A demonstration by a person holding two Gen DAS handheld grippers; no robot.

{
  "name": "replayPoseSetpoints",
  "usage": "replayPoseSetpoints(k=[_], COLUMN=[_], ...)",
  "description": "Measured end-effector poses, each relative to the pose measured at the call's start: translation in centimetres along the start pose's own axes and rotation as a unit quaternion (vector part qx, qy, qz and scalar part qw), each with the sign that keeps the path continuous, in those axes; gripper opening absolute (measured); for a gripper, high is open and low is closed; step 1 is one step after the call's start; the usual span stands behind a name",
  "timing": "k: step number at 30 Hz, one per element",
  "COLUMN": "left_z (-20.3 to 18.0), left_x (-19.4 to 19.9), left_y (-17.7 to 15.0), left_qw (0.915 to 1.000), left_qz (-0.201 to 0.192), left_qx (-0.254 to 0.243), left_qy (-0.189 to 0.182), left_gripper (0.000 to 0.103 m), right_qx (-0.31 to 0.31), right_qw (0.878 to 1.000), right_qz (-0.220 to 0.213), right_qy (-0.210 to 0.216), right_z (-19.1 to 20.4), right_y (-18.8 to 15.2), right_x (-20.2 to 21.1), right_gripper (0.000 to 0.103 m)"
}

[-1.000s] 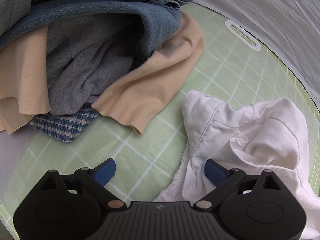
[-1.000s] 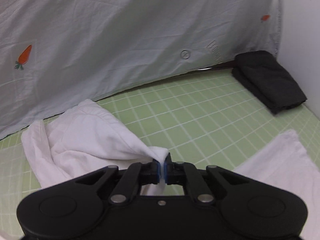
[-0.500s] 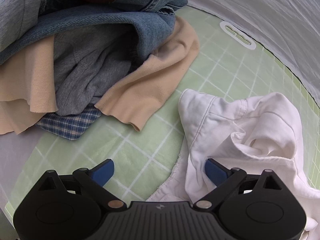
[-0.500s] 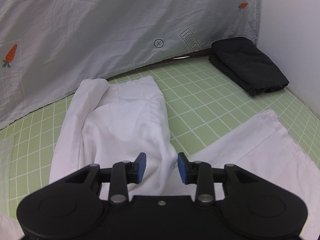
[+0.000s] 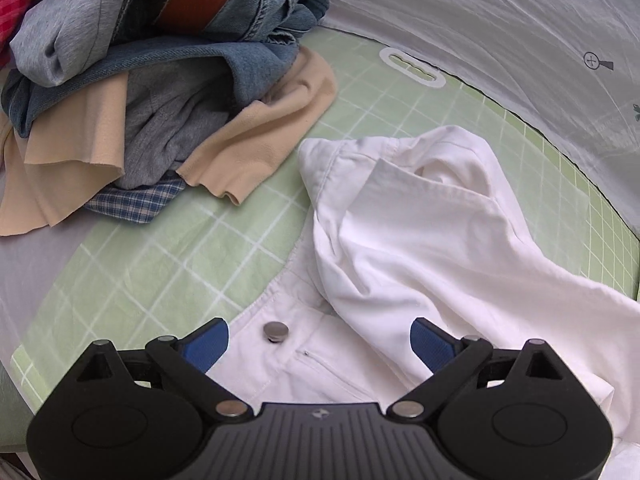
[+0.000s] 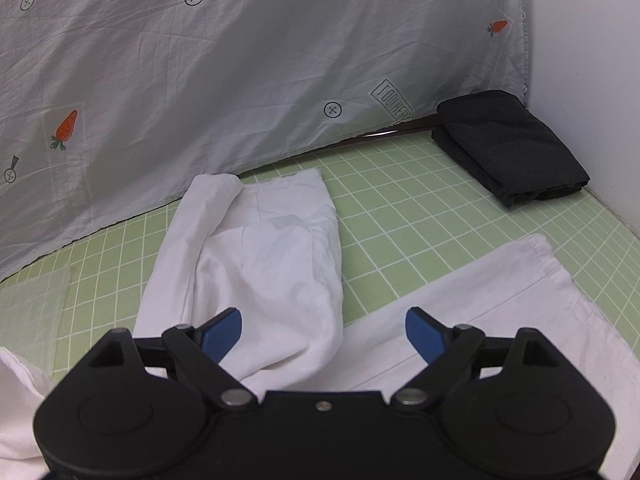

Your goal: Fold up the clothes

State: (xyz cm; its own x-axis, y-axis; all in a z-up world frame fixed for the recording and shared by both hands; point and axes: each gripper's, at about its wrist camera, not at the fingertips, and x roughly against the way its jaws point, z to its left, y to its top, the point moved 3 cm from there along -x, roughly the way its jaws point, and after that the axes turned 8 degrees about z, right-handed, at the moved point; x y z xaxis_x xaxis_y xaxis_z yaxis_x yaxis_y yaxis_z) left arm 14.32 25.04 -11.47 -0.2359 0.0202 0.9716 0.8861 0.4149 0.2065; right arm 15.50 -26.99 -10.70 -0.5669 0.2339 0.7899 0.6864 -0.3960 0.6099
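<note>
White trousers (image 5: 420, 240) lie crumpled on the green grid mat (image 5: 160, 264); the waistband with a metal button (image 5: 276, 330) shows in the left wrist view. My left gripper (image 5: 318, 344) is open and empty just above the waistband. In the right wrist view one white leg (image 6: 260, 264) lies folded over and the other leg (image 6: 500, 300) stretches to the right. My right gripper (image 6: 322, 334) is open and empty above where the legs meet.
A pile of unfolded clothes (image 5: 160, 80) in denim, grey, beige and plaid sits at the left. A folded black garment (image 6: 512, 148) lies at the far right corner by the white wall. A grey printed sheet (image 6: 240, 80) hangs along the mat's far edge.
My right gripper let go of the white trouser leg and opened wide; the leg now lies folded on the mat. My left gripper has moved over the waistband, still open.
</note>
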Motion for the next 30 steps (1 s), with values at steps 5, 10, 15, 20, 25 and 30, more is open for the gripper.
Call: replayPoseSetpoints(k=[5,10,15,20,25,30], left_z=[-3.5,-7.9,-11.2,-12.5,-13.4,-13.5], left_x=[-0.5,-2.0,-4.3,-6.6,-8.3,-8.8], left_y=[-2.2,-2.5,-1.7,0.0,1.0,1.7], left_qw=[0.9998,0.9997,0.9993,0.9981,0.9957,0.9946], left_qz=[0.013,0.017,0.033,0.052,0.065,0.082], left_qx=[-0.004,-0.019,-0.016,0.007,0.022,0.021], left_qy=[-0.012,-0.009,0.006,0.033,0.063,0.061], left_gripper=[0.097,0.097,0.097,0.098,0.101,0.103], right_qx=[0.013,0.018,0.01,0.002,-0.002,-0.002], right_qw=[0.999,0.998,0.997,0.994,0.99,0.99], right_qz=[0.016,0.032,0.063,0.079,0.094,0.087], right_qy=[0.039,0.051,0.045,0.072,0.101,0.108], right_z=[-1.6,-3.0,-4.9,-5.5,-4.8,-3.0], right_y=[0.7,1.8,3.4,6.8,11.5,14.7], right_x=[-0.6,-2.9,-7.1,-12.2,-19.1,-23.6], right_gripper=[0.1,0.101,0.101,0.101,0.08,0.061])
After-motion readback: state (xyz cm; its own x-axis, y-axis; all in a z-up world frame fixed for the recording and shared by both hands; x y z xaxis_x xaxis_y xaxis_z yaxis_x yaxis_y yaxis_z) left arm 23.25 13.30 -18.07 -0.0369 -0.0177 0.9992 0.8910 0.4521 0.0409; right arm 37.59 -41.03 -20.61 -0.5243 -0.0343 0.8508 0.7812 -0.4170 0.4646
